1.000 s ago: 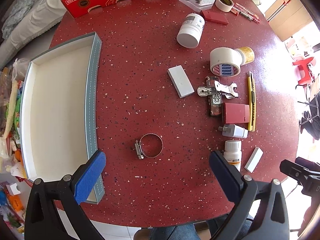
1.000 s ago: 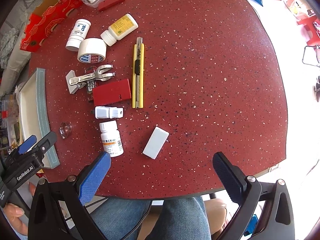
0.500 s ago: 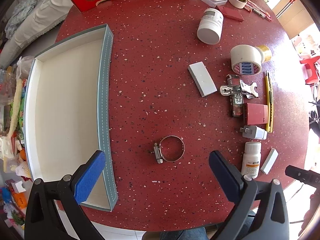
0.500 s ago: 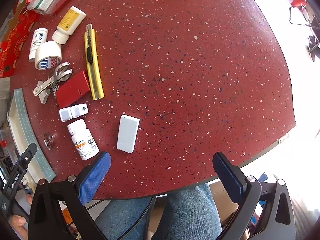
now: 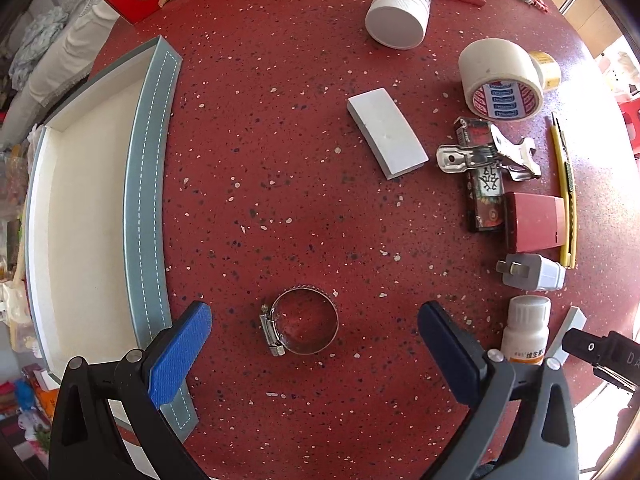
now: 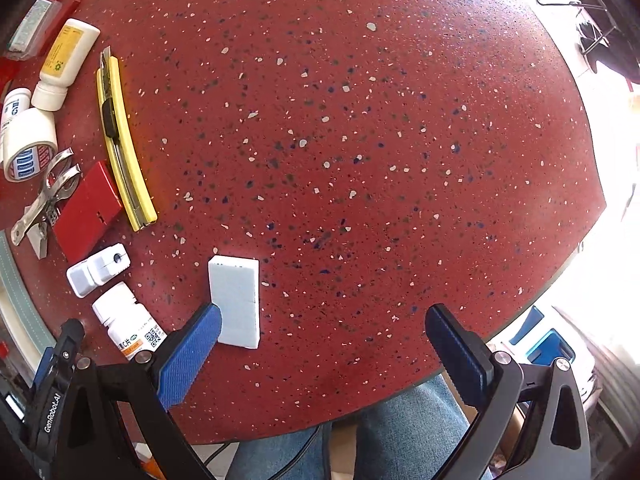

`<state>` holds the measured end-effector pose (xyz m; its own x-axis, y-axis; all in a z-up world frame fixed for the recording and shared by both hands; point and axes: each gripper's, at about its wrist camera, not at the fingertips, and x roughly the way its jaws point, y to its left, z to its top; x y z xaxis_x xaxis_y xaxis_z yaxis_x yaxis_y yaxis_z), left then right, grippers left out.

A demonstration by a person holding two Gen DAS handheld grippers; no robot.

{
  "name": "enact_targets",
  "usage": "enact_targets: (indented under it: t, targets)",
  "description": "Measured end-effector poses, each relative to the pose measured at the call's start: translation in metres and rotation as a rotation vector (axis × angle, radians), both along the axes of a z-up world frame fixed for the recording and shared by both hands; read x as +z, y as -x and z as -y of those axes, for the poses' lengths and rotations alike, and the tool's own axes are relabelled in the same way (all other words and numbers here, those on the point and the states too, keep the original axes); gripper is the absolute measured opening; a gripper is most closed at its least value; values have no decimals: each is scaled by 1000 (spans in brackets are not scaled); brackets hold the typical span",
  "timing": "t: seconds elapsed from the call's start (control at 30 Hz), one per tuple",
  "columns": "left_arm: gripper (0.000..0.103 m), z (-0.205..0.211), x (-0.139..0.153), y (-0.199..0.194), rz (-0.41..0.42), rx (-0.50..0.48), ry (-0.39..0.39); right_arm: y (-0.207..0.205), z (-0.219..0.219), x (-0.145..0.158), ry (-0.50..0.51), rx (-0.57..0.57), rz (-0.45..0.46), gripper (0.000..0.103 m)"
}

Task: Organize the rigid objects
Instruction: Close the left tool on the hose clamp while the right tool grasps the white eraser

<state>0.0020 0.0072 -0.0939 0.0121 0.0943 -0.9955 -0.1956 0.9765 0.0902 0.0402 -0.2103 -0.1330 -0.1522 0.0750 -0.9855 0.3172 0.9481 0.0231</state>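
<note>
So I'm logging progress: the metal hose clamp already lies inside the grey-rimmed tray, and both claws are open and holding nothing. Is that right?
Not quite. The metal hose clamp is not in the grey-rimmed tray; it lies on the red table, to the tray's right, between the open fingers of the left claw, as the left wrist view shows. The rest holds: the right claw is open too, and both hold nothing.

Left gripper (image 5: 314,334) jaws spread wide, holding nothing. Metal hose clamp (image 5: 300,320) lies flat on the red table (image 5: 280,160), centred between the 2 fingertips, untouched. White tray (image 5: 92,200) sits just outside the left jaw. White pill bottle (image 5: 524,330) stands beyond the right jaw.
</note>
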Motion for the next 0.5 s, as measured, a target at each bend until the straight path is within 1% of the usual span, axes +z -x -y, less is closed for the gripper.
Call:
enact_targets:
  t: [0.03,0.1,0.13,0.23,0.3,0.33,0.4,0.43,0.5]
  targets:
    - [103,1,-4,0,-5,7,0,-4,-7,0,-5,-1,0,103]
    - [103,-2,-13,2,-15,25,5,-9,-19,-6,7,28,-34,103]
    - [103,-3,-16,3,-16,36,16,-10,-23,-9,-11,33,-40,103]
    - [103,-5,-22,3,-10,65,41,-11,-28,-6,5,40,-25,103]
    - [103,-8,-23,4,-9,69,47,-11,-33,1,15,39,13,103]
    - [103,-7,-25,4,-6,70,47,-15,-35,5,23,52,30,103]
    - [103,-7,-28,7,0,84,53,-24,-48,6,20,111,24,103]
    - [103,-8,-30,9,3,103,66,-27,-53,3,15,135,18,103]
    - [103,-17,-34,19,17,152,96,-35,-66,7,9,158,25,103]
